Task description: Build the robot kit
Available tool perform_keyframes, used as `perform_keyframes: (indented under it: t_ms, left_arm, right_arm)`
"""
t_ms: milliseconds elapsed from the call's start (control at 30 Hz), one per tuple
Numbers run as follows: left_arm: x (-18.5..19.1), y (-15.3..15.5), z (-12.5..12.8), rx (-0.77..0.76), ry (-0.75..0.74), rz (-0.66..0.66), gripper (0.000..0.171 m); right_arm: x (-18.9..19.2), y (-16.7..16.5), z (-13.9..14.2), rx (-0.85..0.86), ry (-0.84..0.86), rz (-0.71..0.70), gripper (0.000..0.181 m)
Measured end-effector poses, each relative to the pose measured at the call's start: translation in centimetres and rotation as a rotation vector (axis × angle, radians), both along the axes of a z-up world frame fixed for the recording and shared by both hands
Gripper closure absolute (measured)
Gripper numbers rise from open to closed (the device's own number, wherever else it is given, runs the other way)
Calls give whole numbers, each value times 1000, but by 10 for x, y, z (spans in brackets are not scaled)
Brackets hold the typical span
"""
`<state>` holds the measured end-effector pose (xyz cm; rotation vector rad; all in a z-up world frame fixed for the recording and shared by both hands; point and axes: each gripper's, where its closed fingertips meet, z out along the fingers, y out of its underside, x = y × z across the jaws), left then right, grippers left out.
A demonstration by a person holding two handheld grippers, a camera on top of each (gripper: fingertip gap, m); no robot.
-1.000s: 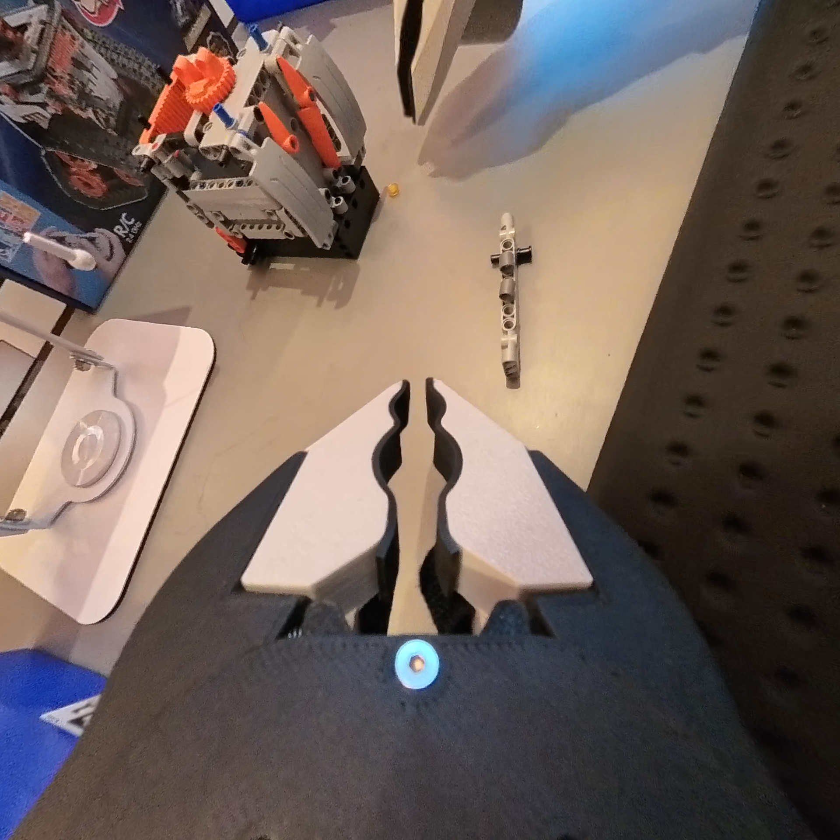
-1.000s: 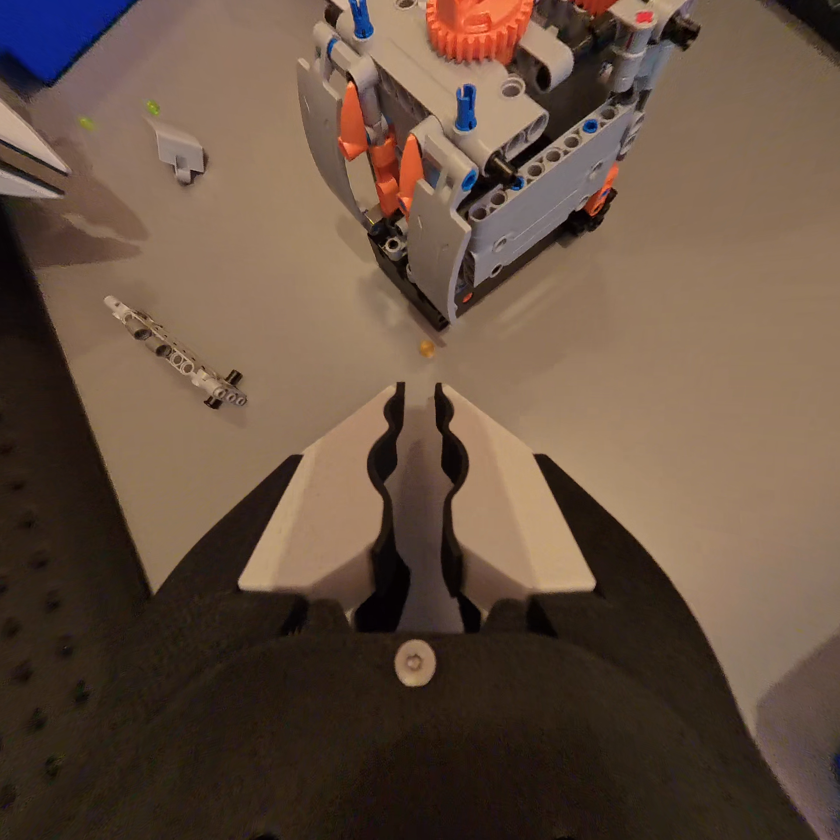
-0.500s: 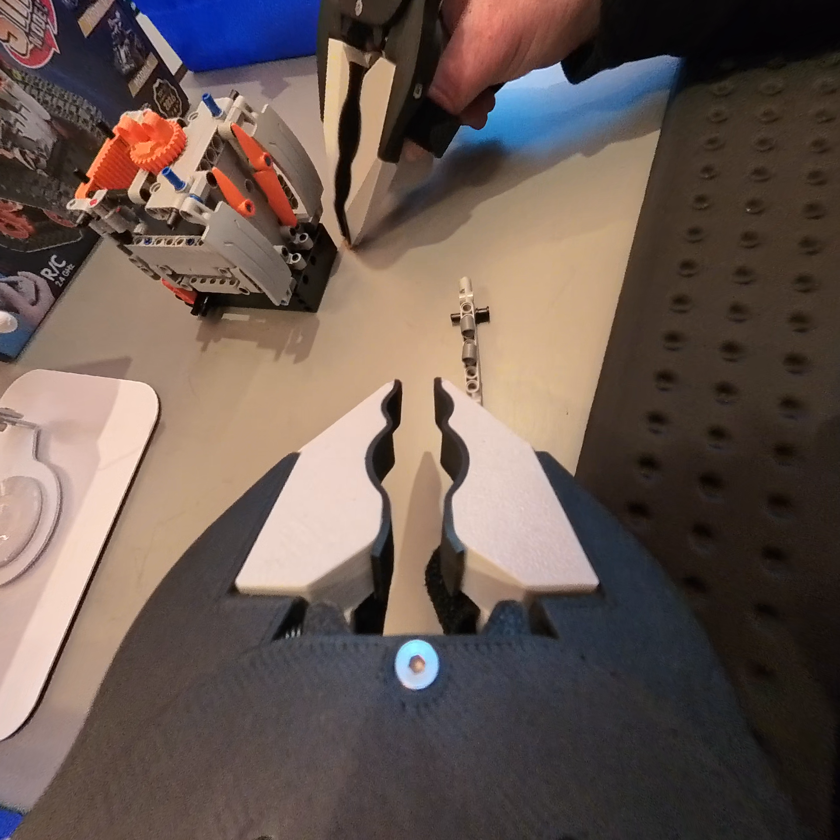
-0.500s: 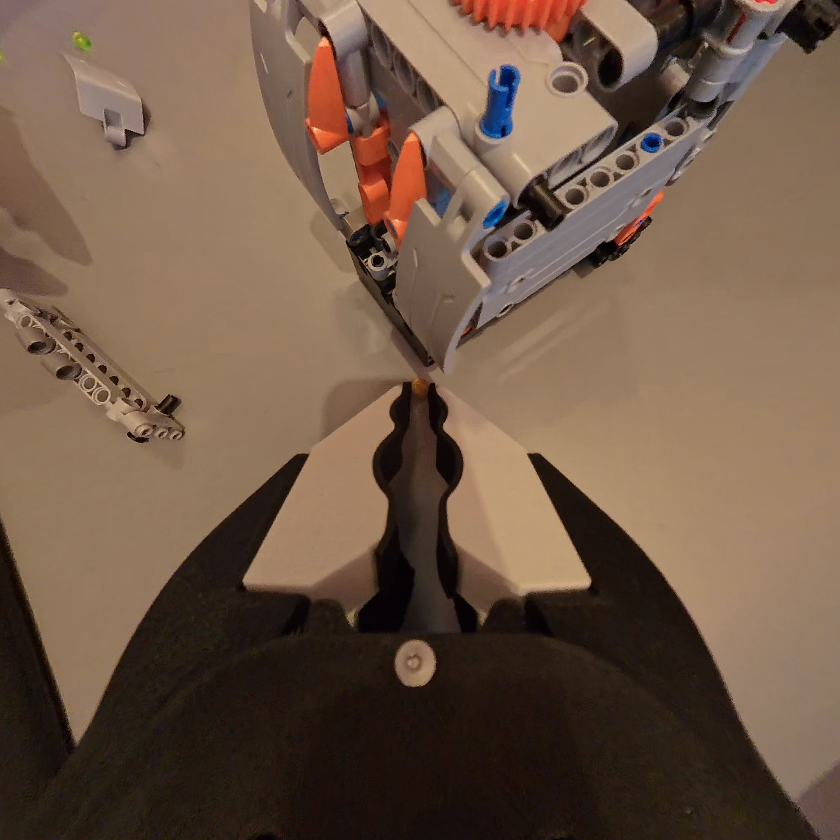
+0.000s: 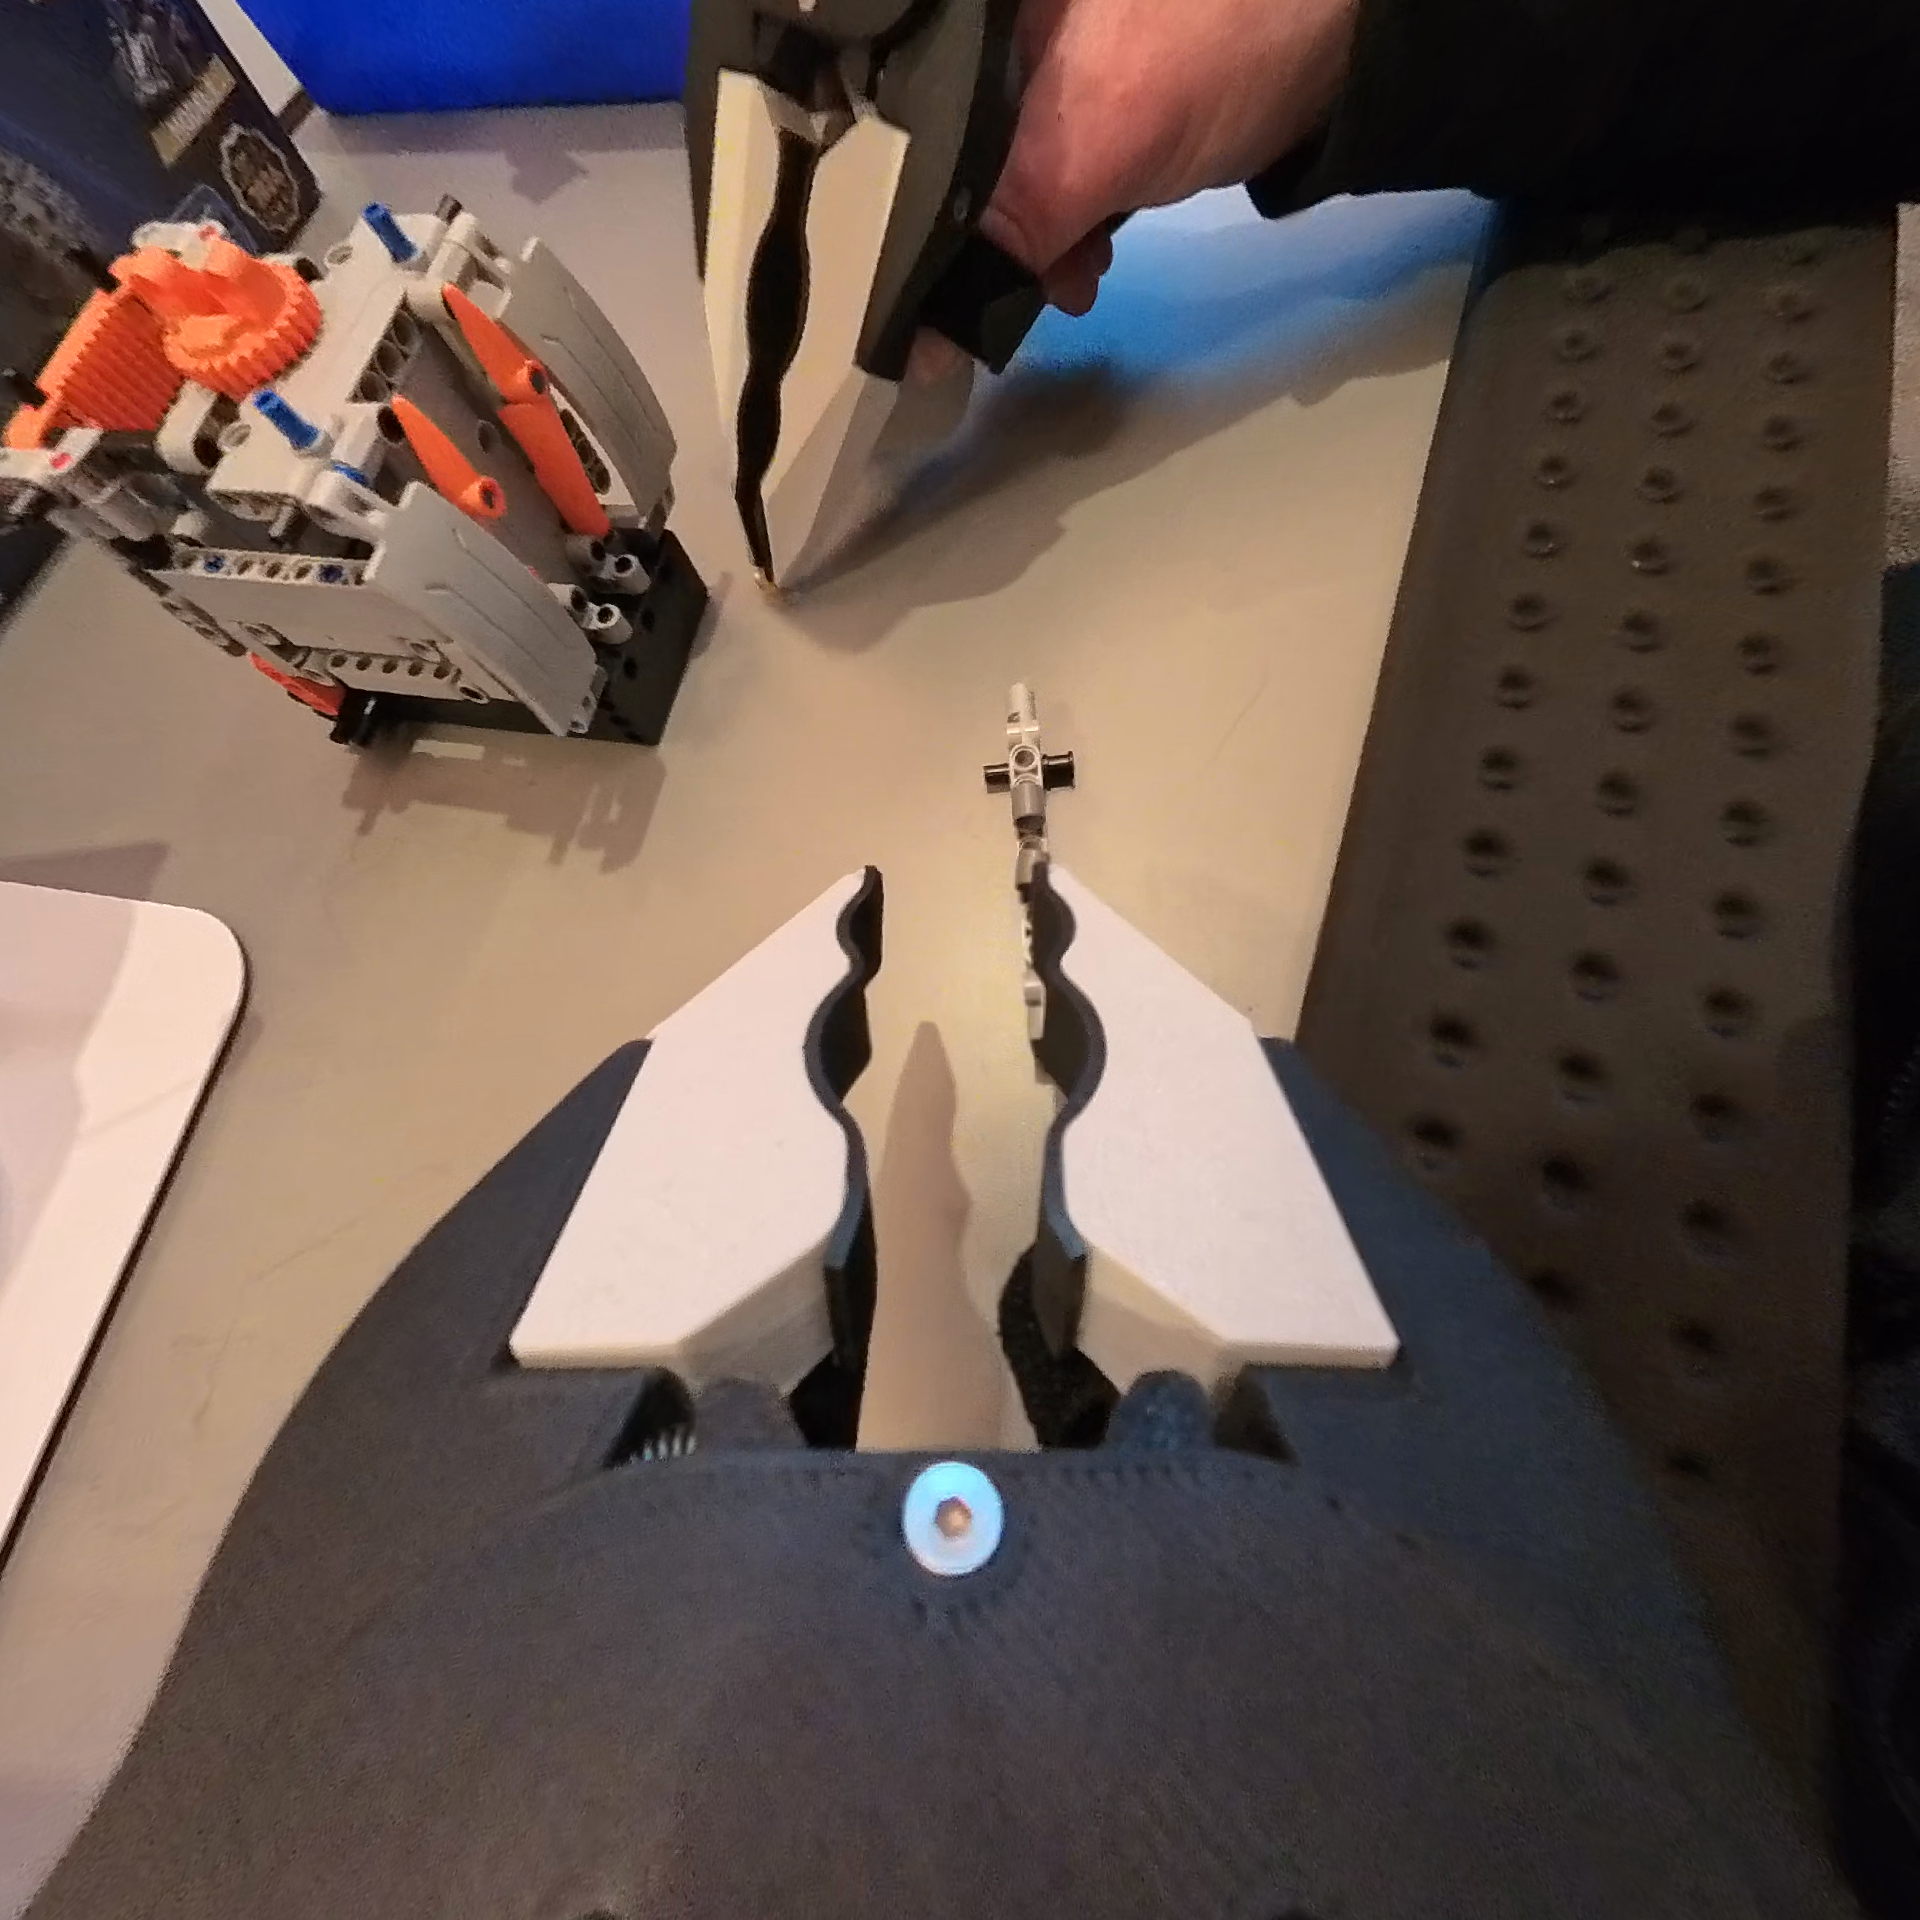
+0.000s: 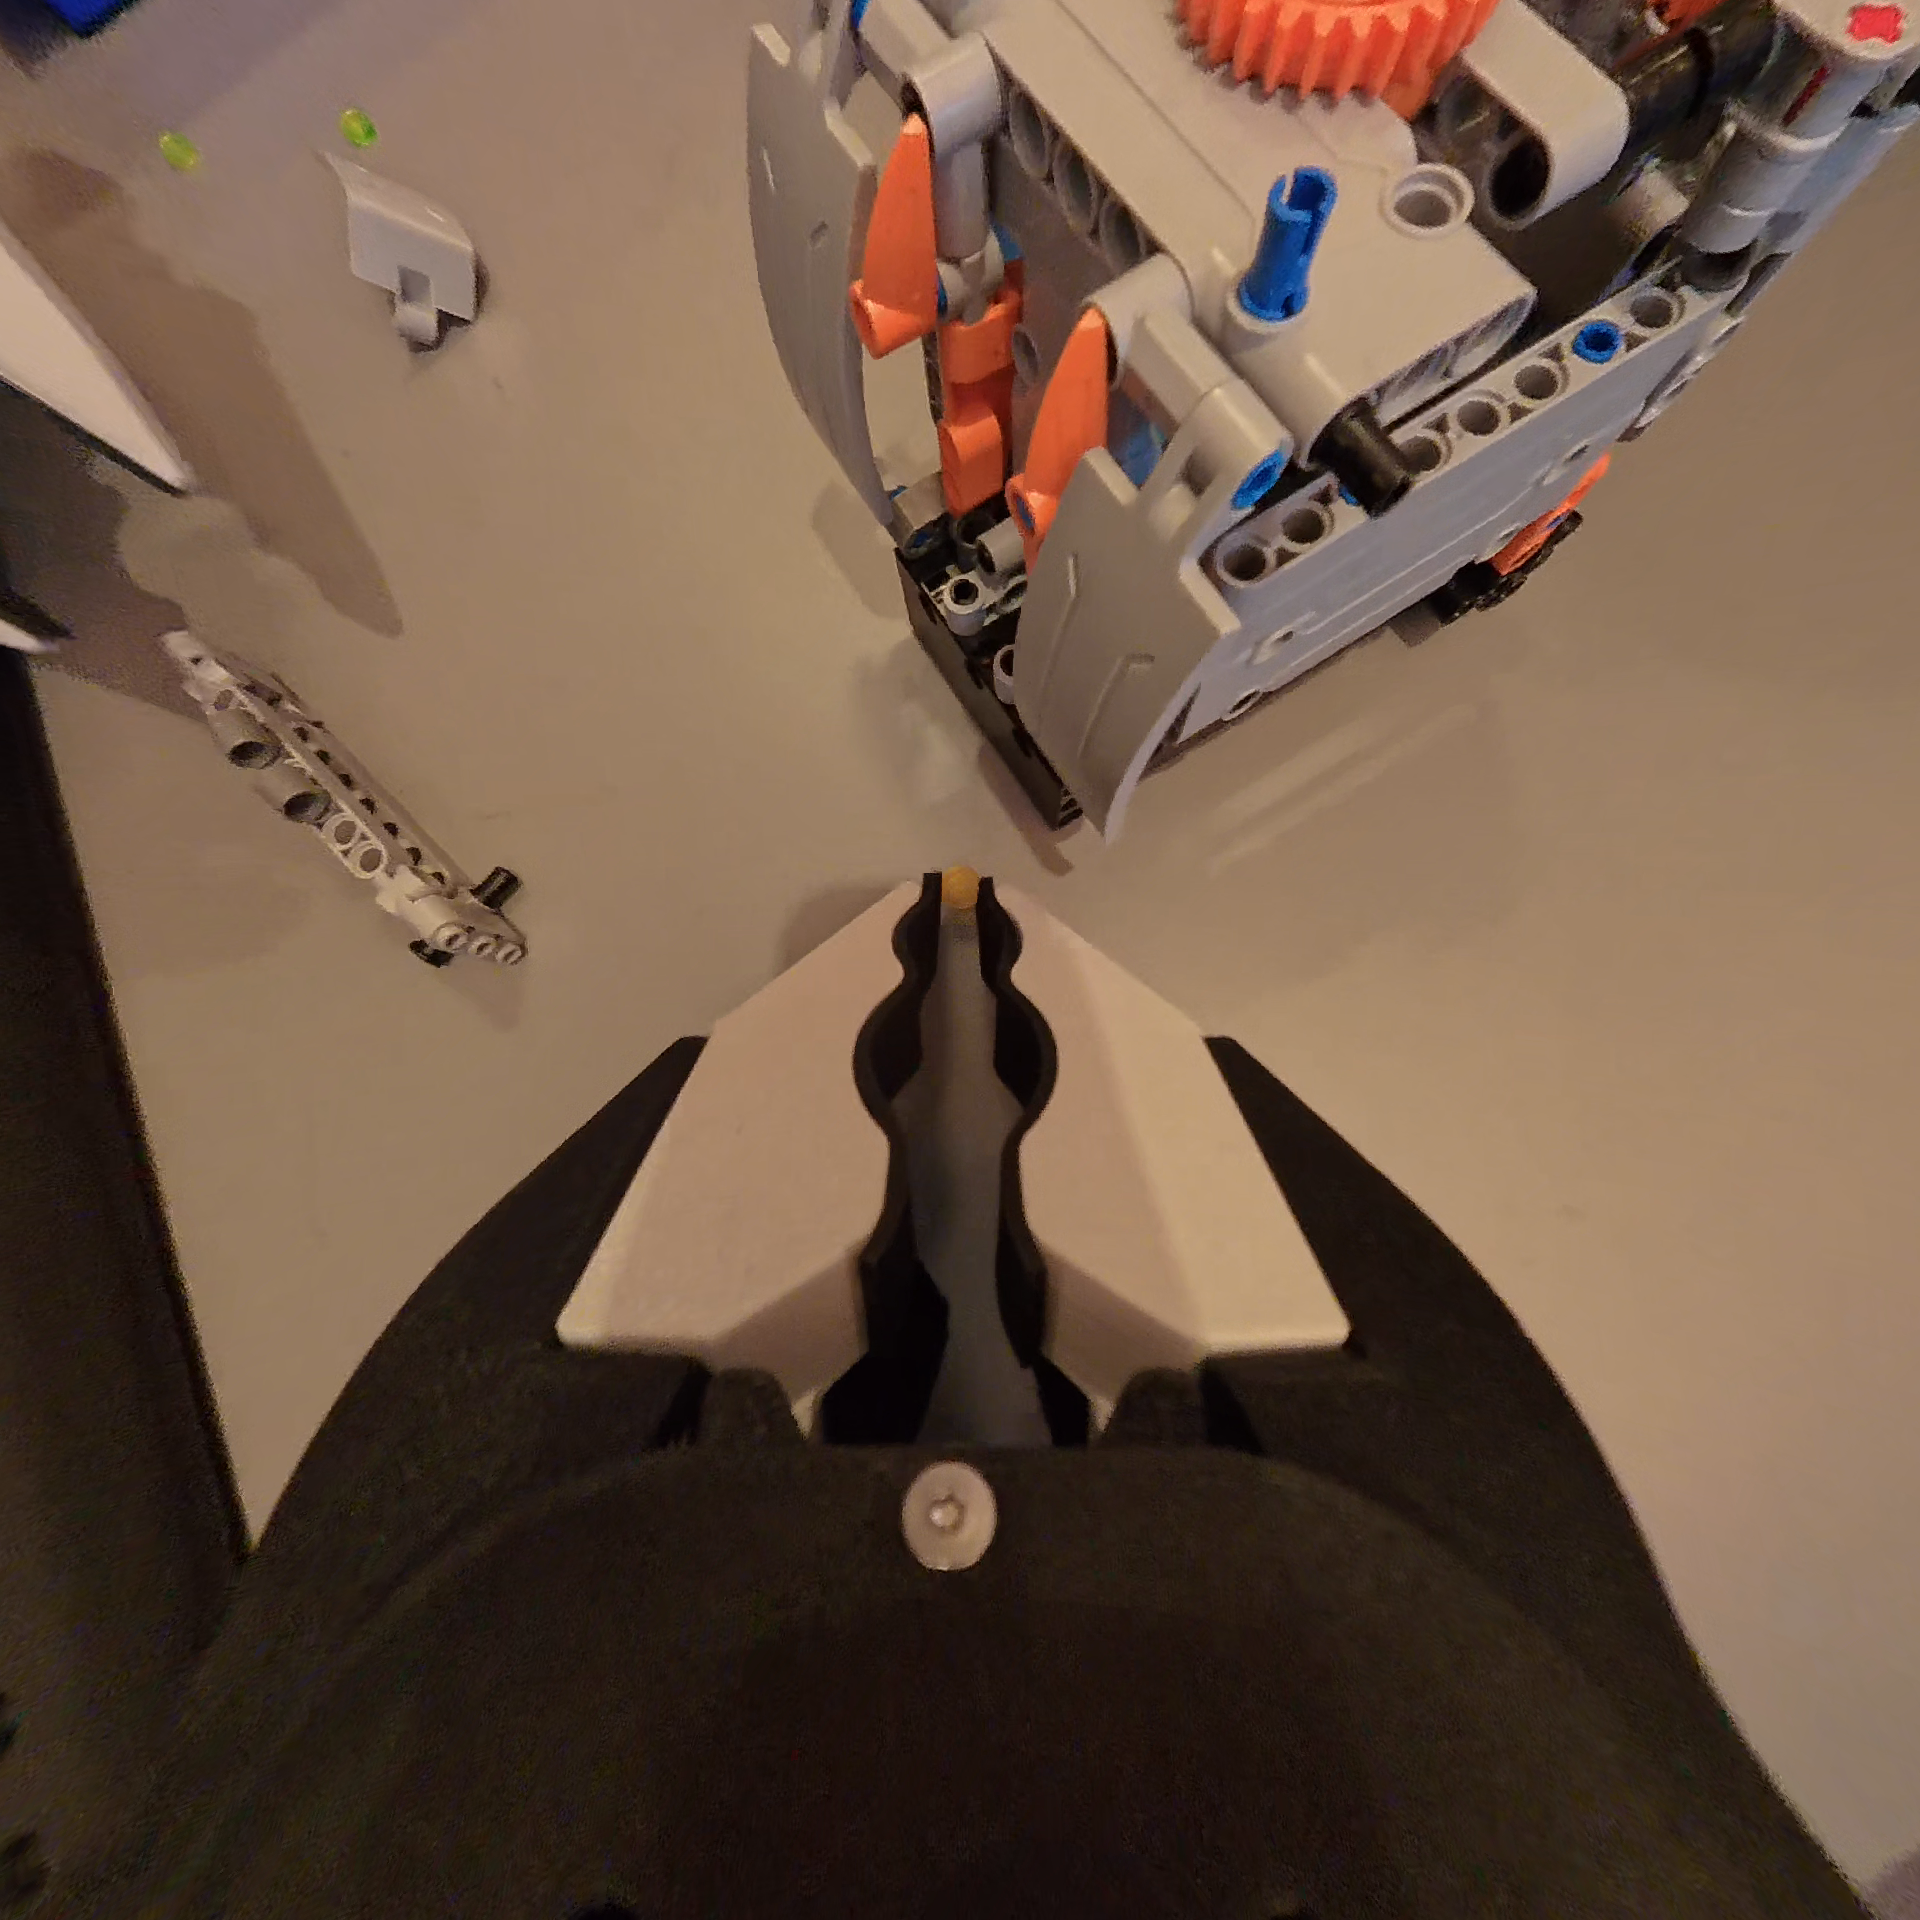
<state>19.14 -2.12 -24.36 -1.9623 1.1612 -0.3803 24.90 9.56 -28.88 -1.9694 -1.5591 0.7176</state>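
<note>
Grey counter (image 6: 1455,1039) fills both views. On it, a tiny yellow-orange bead (image 6: 958,885) sits pinched between the tips of the right gripper (image 6: 957,889), whose fingers are closed on it. At one o'clock from the bead stands a grey, orange and black brick model (image 6: 1247,416); at nine o'clock lies a grey pin beam (image 6: 343,800). The left gripper (image 5: 961,883) hovers with fingers parted and empty, the beam (image 5: 1023,769) just past its right tip.
</note>
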Motion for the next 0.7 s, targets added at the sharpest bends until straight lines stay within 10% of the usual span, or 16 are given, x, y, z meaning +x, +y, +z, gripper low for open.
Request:
perform_keyframes:
  t_ms: [467, 700]
  left_arm:
    - [28, 1, -41, -160, 191, -43, 137]
    - [28, 4, -52, -173, 225, -35, 166]
  right_arm:
    - [1, -11, 7, -56, 71, 44, 177]
    - [0, -17, 15, -63, 103, 67, 177]
